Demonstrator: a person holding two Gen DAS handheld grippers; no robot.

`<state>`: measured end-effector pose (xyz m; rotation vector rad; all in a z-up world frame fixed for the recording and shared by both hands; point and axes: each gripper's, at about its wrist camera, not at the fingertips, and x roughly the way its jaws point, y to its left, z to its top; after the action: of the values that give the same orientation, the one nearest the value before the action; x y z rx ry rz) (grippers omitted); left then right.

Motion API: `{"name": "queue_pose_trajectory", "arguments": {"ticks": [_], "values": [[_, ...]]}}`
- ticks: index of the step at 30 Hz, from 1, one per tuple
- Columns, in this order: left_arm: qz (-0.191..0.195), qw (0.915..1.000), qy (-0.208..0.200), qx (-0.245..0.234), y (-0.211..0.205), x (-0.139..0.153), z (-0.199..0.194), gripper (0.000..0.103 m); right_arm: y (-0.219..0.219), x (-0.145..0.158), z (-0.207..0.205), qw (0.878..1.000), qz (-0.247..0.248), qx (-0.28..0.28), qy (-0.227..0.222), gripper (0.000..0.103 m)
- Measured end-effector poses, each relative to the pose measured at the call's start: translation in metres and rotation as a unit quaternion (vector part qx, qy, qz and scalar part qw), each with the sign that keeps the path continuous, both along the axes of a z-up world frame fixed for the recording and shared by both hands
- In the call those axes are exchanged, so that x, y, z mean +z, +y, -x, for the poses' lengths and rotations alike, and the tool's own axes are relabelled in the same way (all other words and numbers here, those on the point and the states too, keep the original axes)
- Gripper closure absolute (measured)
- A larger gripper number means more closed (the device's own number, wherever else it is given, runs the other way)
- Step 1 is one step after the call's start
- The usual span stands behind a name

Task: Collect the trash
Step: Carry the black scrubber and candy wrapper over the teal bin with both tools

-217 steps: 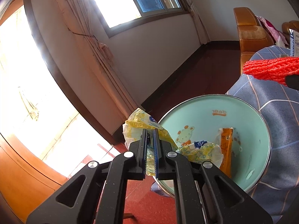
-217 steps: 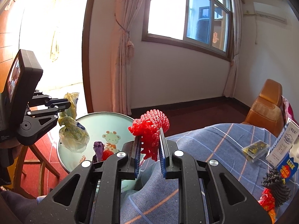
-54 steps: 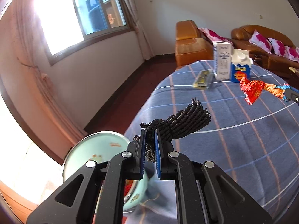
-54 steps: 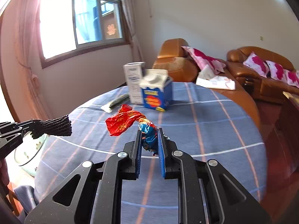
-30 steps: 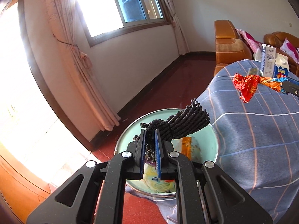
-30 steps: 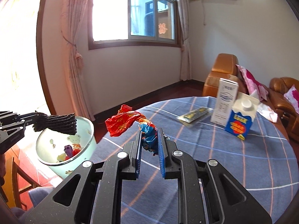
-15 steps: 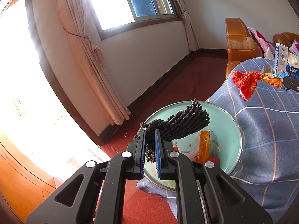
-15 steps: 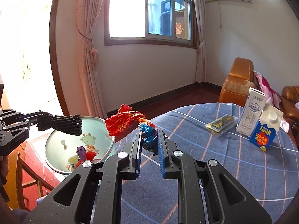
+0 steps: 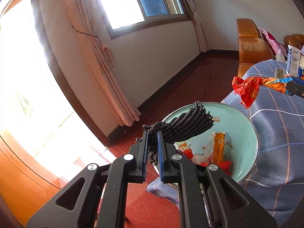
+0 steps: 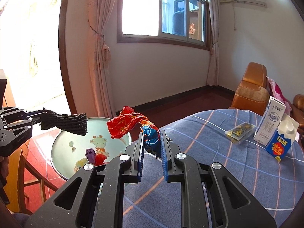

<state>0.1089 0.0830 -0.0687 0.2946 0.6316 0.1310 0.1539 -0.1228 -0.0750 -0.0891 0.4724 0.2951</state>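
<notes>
My left gripper (image 9: pixel 152 146) is shut on a black foam net (image 9: pixel 182 125) and holds it over the near rim of a pale green basin (image 9: pixel 245 125) that holds several wrappers. The net (image 10: pixel 64 123) and the basin (image 10: pixel 64 148) also show in the right wrist view. My right gripper (image 10: pixel 151 148) is shut on a crumpled red, orange and blue wrapper (image 10: pixel 129 125), held above the table edge beside the basin. The wrapper also shows at the right of the left wrist view (image 9: pixel 247 89).
The round table has a blue checked cloth (image 10: pixel 218 152). On it stand a white carton (image 10: pixel 269 121), a blue carton (image 10: pixel 281 142) and a small clear packet (image 10: pixel 239 131). An orange sofa (image 10: pixel 250 89) stands behind. The basin sits on a wooden stool (image 10: pixel 32 180) over red floor.
Both grippers have swung from the table toward the basin. The black net now hangs over the basin's near rim, and the red wrapper has come closer to the basin.
</notes>
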Motion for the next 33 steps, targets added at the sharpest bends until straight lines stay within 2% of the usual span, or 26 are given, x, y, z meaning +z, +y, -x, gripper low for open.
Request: {"name": "queue_pose_trajectory", "arguments": {"ticks": [33], "values": [[-0.014, 0.9992, -0.003, 0.038, 0.016, -0.005, -0.005, 0.094, 0.038, -0.003, -0.014, 0.999, 0.018, 0.046, 0.000, 0.086]]}}
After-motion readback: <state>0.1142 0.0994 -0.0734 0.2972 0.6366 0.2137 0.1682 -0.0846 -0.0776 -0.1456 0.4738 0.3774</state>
